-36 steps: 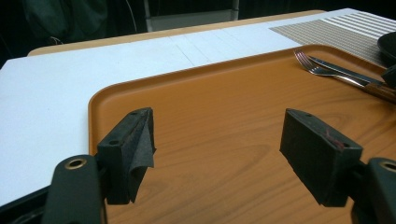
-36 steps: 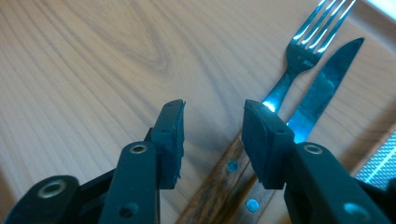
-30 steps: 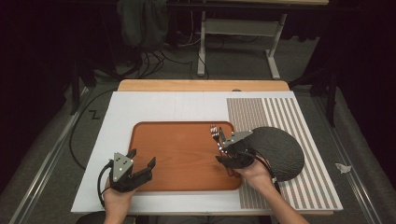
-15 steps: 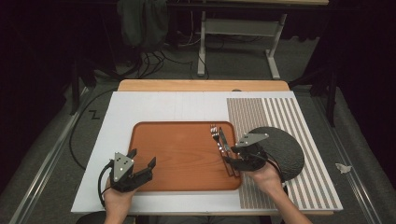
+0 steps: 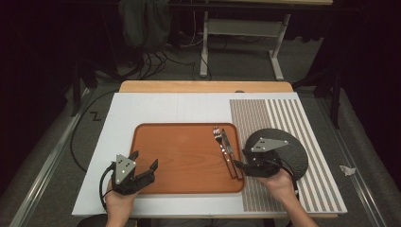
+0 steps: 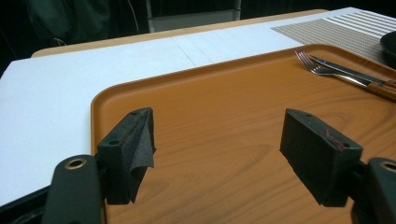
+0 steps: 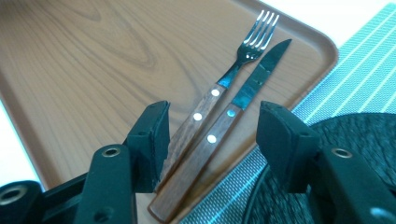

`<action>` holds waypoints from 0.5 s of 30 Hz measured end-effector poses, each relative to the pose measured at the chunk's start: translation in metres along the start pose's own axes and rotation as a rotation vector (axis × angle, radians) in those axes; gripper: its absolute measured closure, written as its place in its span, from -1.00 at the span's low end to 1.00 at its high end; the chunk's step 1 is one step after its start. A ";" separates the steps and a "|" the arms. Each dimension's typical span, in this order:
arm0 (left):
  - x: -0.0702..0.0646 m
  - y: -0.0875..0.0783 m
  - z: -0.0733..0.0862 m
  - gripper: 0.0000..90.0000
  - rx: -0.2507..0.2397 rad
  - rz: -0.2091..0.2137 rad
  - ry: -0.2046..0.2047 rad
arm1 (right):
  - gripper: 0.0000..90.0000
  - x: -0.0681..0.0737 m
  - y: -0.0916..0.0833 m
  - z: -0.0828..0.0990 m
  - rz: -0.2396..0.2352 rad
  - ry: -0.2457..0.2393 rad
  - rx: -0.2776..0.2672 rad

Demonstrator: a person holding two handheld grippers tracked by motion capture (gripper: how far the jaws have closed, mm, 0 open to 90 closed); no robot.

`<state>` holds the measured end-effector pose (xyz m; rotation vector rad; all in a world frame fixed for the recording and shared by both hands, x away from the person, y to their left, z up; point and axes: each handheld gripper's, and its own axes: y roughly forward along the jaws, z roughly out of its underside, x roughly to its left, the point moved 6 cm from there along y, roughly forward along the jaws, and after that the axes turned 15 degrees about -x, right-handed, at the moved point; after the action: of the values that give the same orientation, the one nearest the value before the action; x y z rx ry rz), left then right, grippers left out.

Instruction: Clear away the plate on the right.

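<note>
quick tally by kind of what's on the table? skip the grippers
Fork: 1
Knife: 1
Orange tray: 1
Striped placemat: 1
Round dark mat: 1
Total: 5

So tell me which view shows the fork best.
The right gripper view: the fork lies close, tines and riveted wooden handle sharp, beside the knife. The high view shows it small; the left gripper view shows its far-off tines.

black left gripper (image 5: 142, 170), black right gripper (image 5: 242, 163), grey three-cornered plates, trailing cables, brass rivets
</note>
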<state>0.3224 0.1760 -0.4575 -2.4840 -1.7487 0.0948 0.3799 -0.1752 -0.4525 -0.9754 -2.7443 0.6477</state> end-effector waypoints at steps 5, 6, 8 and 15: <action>0.000 0.000 0.000 -0.41 0.001 0.000 0.000 | -0.06 -0.005 -0.010 0.003 0.015 0.013 -0.043; 0.000 0.000 0.000 -0.41 0.000 0.000 0.001 | -0.07 -0.005 -0.012 0.004 0.018 0.016 -0.047; 0.000 0.000 0.000 -0.41 0.000 -0.001 0.000 | -0.09 -0.007 -0.014 0.006 0.023 0.022 -0.053; 0.000 -0.001 -0.001 -0.41 -0.004 -0.002 -0.002 | -0.15 -0.012 -0.023 0.009 0.029 0.037 -0.087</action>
<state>0.3220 0.1764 -0.4569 -2.4860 -1.7535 0.0938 0.3734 -0.2019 -0.4506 -1.0371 -2.7509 0.5136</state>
